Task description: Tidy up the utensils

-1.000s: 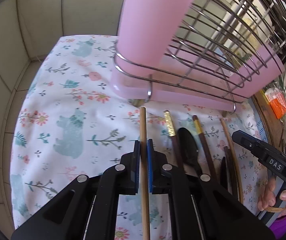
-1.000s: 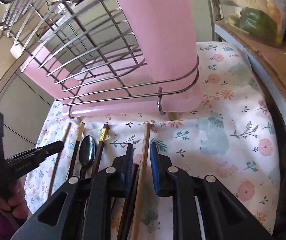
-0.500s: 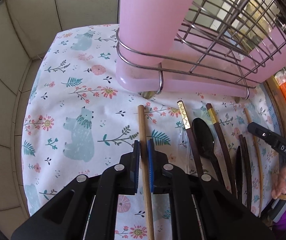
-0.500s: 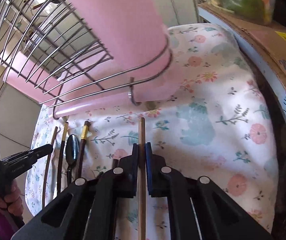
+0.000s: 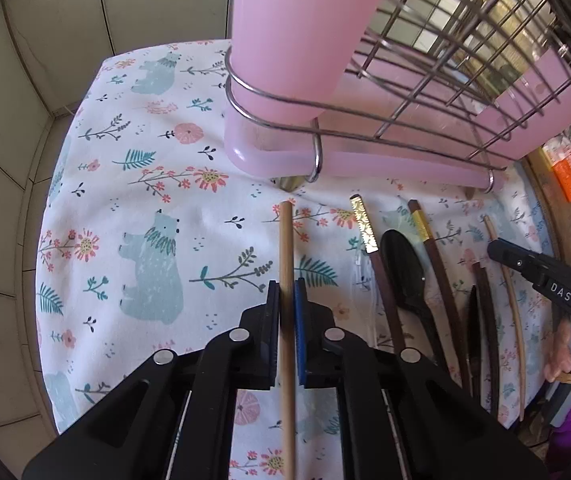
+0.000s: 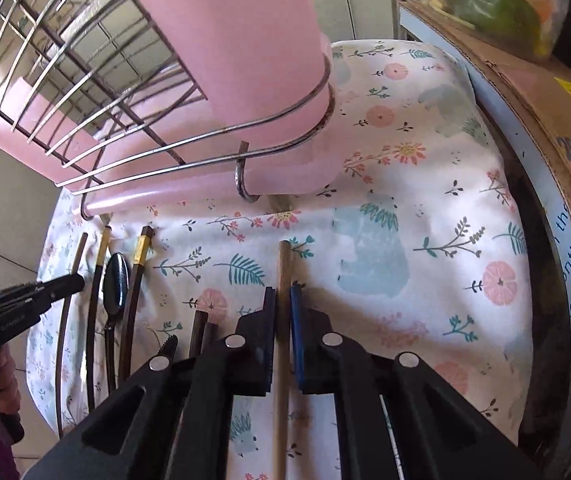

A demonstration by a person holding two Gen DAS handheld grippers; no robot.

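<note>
Left claw [image 5: 286, 292]: nearly closed, pinching wooden chopstick [image 5: 285, 240] | right claw [image 6: 282, 300]: narrow gap astride another chopstick [image 6: 284, 272], grip unclear | floral-cloth bench [image 5: 125, 208], pink rack [image 5: 285, 60].

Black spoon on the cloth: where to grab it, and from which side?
Grip the black spoon by its thin handle, coming from above: it lies flat, bowl toward the pink rack, with dark chopsticks close on both sides, blocking a sideways approach.
</note>
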